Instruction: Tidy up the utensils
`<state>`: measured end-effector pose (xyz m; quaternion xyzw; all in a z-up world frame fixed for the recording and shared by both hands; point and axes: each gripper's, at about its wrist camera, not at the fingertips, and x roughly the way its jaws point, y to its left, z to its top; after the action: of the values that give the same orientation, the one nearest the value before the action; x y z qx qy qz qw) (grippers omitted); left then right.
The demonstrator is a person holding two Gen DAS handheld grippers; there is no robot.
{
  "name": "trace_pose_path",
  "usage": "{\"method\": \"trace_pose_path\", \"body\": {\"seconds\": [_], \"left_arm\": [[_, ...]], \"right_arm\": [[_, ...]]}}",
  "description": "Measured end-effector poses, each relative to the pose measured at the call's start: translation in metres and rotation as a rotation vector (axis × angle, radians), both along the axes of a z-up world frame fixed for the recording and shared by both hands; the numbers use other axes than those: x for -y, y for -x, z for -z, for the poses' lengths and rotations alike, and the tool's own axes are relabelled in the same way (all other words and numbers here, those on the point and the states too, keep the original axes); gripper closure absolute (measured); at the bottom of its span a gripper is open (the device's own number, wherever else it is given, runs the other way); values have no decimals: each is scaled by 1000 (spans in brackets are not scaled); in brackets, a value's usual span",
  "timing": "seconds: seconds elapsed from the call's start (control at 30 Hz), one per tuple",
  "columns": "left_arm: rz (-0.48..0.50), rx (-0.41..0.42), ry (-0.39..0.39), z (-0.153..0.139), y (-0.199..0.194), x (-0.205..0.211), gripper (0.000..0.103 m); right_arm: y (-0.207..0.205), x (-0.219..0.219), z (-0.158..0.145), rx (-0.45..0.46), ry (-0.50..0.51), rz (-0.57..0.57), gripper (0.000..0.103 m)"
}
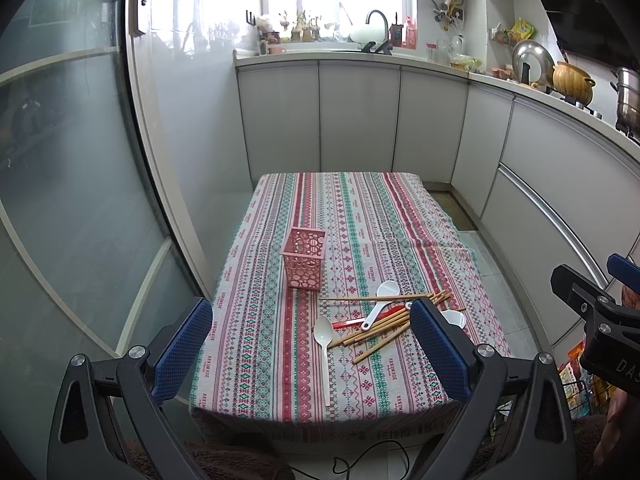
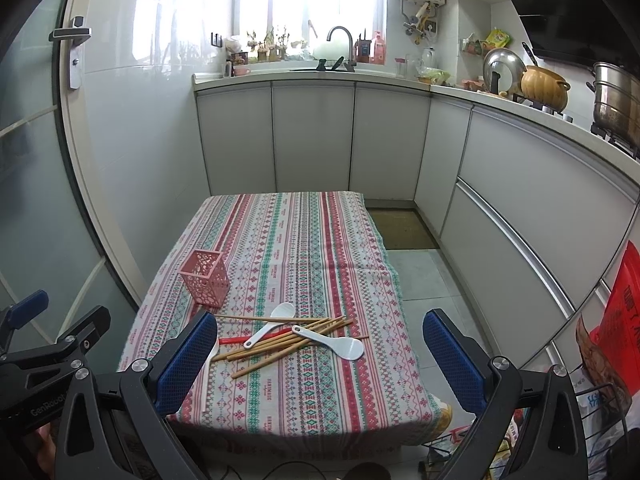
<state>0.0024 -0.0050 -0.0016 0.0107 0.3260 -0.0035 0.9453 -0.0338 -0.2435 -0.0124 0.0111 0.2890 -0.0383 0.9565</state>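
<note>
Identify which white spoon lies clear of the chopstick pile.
The long-handled white spoon nearest the table's front edge: only its bowl meets the pile. The other two white spoons lie across the chopsticks.

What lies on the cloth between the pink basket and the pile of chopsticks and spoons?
Nothing: in both wrist views only bare striped tablecloth separates the pink basket from the chopsticks and spoons.

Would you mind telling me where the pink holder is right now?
The pink holder stands upright on the tablecloth, left of and beyond the chopstick pile.
</note>
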Motion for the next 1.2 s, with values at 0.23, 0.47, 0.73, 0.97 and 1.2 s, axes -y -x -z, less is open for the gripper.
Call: {"method": "trace_pose_path", "body": {"seconds": [0.23, 0.47, 0.73, 0.97, 1.2], "left_arm": [[2, 0, 0, -2, 0, -1, 3], [-4, 3, 2, -2, -1, -1, 3], [0, 6, 3, 0, -4, -3, 3], [54, -20, 24, 11, -28, 3, 3], [133, -62, -36, 41, -67, 24, 3]], "right_arm": [[-1, 0, 0, -2, 1, 2, 0], [-1, 0, 1, -1, 2, 0, 0], [-7, 1, 2, -10, -5, 2, 0], [-29, 11, 12, -51, -18, -22, 0], [-80, 41, 54, -172, -80, 13, 0]]}}
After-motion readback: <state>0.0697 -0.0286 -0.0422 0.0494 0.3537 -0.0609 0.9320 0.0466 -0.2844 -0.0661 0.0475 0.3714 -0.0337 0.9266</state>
